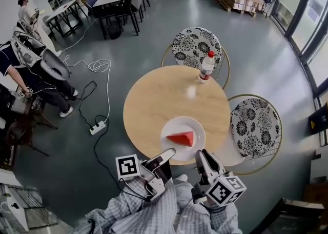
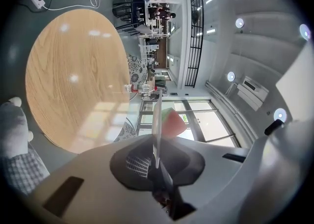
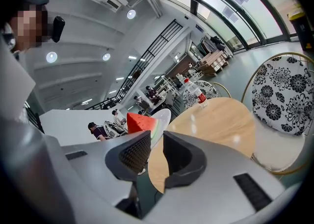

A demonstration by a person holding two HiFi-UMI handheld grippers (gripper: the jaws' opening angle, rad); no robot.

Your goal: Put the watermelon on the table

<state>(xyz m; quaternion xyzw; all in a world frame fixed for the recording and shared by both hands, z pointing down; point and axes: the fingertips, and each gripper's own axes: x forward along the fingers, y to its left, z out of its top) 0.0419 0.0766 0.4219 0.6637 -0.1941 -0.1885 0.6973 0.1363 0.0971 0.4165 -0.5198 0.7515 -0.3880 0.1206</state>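
Observation:
A red watermelon wedge (image 1: 182,138) lies on a white plate (image 1: 174,125) over the near edge of the round wooden table (image 1: 164,94). My left gripper (image 1: 168,153) is shut on the plate's near-left rim. In the left gripper view the plate (image 2: 158,120) runs edge-on out of the jaws (image 2: 157,154), with the wedge (image 2: 171,122) on it. My right gripper (image 1: 202,155) holds the near-right rim. In the right gripper view the plate (image 3: 161,117) slips into the gap of the gripper (image 3: 156,142), wedge (image 3: 140,121) behind the left jaw. The plate looks raised above the tabletop (image 2: 73,70).
A plastic bottle with a red cap (image 1: 206,66) stands at the table's far right side. Two floral chairs (image 1: 196,45) (image 1: 254,128) flank the table behind and to the right. A power strip with cables (image 1: 97,128) lies on the floor left. A person (image 1: 31,69) is at the far left.

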